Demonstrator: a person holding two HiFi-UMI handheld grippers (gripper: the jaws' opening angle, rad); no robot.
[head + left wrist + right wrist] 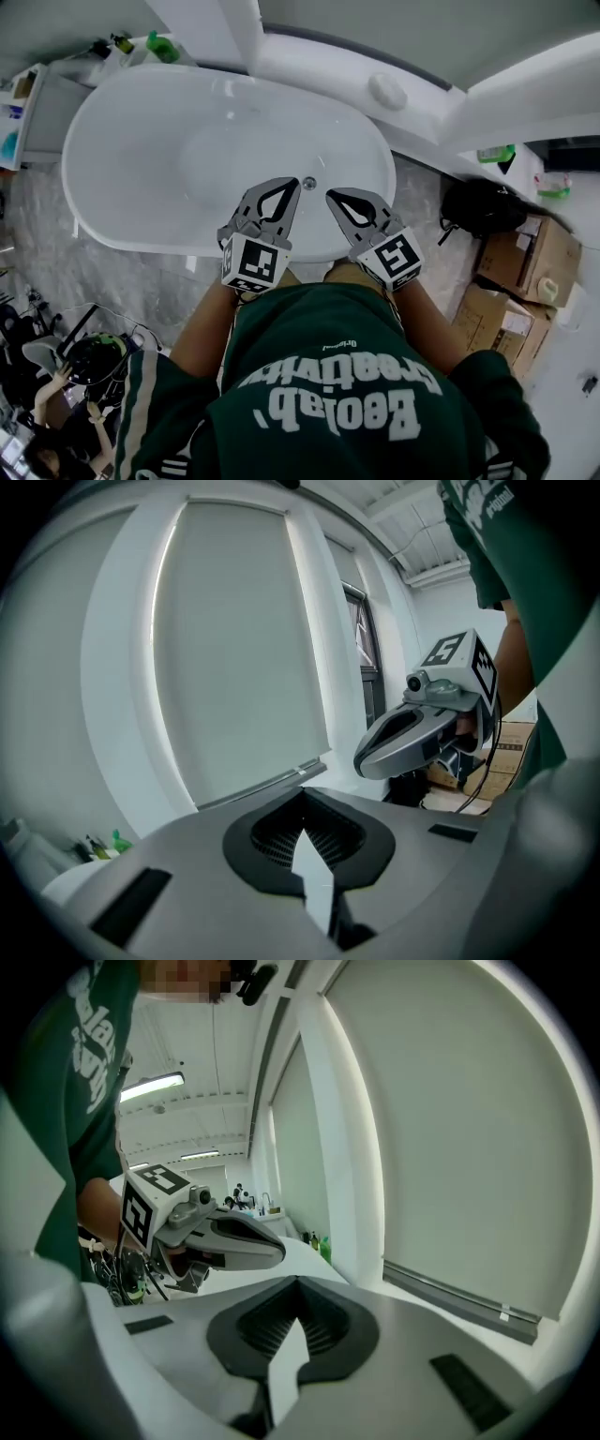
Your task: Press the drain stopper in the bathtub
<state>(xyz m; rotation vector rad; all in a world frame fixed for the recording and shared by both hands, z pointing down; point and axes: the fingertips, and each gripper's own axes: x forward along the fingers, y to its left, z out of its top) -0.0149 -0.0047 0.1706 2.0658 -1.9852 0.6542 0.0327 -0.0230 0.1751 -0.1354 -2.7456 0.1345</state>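
A white oval bathtub (141, 187) lies below me in the head view. Its small round metal drain stopper (309, 184) sits on the tub floor near the front rim. My left gripper (284, 186) is held above the front rim, its tip just left of the stopper, jaws shut and empty. My right gripper (335, 197) hovers just right of the stopper, also shut and empty. Both gripper views point up at a white blind and wall, not at the tub. The left gripper view shows the right gripper (422, 733); the right gripper view shows the left gripper (220, 1237).
Bottles (161, 45) stand on the ledge behind the tub's left end. A round white cap (386, 91) sits on the back ledge. A black bag (483, 206) and cardboard boxes (525, 267) lie right of the tub. A white shelf (23, 112) stands left; cables and gear (89, 356) clutter the lower left.
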